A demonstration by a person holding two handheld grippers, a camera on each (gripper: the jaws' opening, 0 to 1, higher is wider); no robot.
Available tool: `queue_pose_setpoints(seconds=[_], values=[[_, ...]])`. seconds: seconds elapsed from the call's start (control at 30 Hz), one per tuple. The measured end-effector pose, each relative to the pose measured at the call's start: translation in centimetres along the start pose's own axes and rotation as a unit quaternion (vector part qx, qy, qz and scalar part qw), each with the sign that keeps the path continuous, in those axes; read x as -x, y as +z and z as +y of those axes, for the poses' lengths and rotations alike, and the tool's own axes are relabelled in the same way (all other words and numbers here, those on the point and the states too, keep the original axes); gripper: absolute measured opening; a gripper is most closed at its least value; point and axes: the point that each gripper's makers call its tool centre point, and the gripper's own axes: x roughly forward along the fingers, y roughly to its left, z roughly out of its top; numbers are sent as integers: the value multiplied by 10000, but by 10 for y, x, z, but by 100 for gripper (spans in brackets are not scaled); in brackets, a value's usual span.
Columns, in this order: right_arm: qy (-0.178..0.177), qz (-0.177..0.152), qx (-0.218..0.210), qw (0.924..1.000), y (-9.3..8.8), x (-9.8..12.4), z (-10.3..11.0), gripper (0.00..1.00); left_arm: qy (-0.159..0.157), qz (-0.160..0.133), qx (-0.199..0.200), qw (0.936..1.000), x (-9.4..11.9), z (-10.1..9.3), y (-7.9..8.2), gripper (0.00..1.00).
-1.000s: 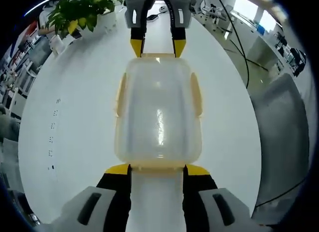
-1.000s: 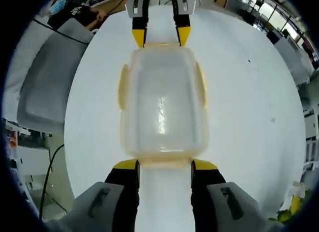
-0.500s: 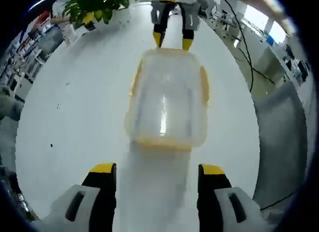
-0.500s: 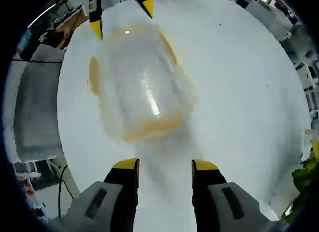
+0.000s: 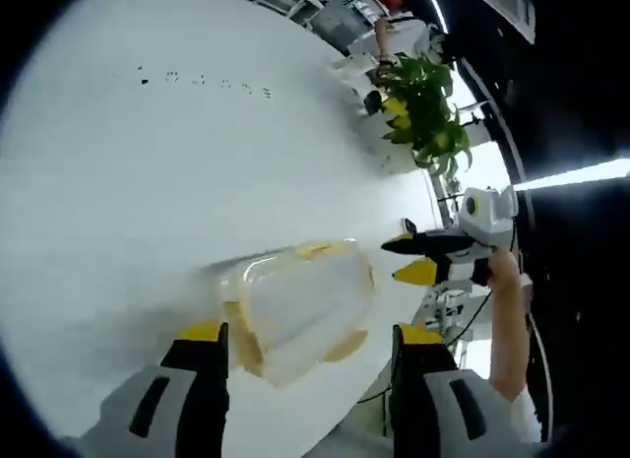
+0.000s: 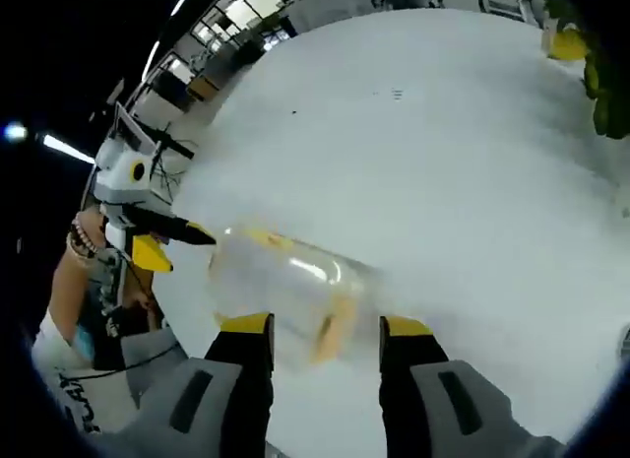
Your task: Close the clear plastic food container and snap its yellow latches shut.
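The clear plastic food container (image 5: 300, 310) lies on the white desk (image 5: 148, 172) just ahead of the left gripper (image 5: 310, 345), whose jaws stand wide apart with nothing between them; its lid looks to be seated on the base, and a yellow latch (image 5: 340, 347) shows along its near edge, another on the far edge, though the blur keeps me from telling whether each is pressed flat. In the right gripper view the same container (image 6: 285, 291) sits just beyond the right gripper (image 6: 325, 340), also spread open and empty, with a yellow latch (image 6: 330, 335) on the side facing the jaws. Neither gripper touches the box. I judge the closing to be at or close to its end, with both tools held off from the container. If any latch is not home, the next move calls for bringing one pair of jaws back down squarely over that yellow tab and pressing it against the wall while the other gripper steadies the box so it does not slide on the smooth desk. Farther off in the left gripper view, the right gripper hangs past the container with a person's hand (image 5: 507, 276) on it, and beyond that a green potted plant (image 5: 423, 103) stands near the desk's far edge.
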Motion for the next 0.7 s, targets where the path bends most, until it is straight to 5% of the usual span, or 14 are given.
queue_pose_setpoints(seconds=[0.13,0.33,0.7], values=[[-171,288,-57,9994,-15,-13,-8,38,170,130,-11,9998,-8,3,-15,61],[-156,539,-55,9984,-30,-28,-2,28,180,219,83,9996,-9,15,-2,60],[-310,689,-62,9971,-23,-32,-2,25,569,203,65,9982,-7,30,-4,41]])
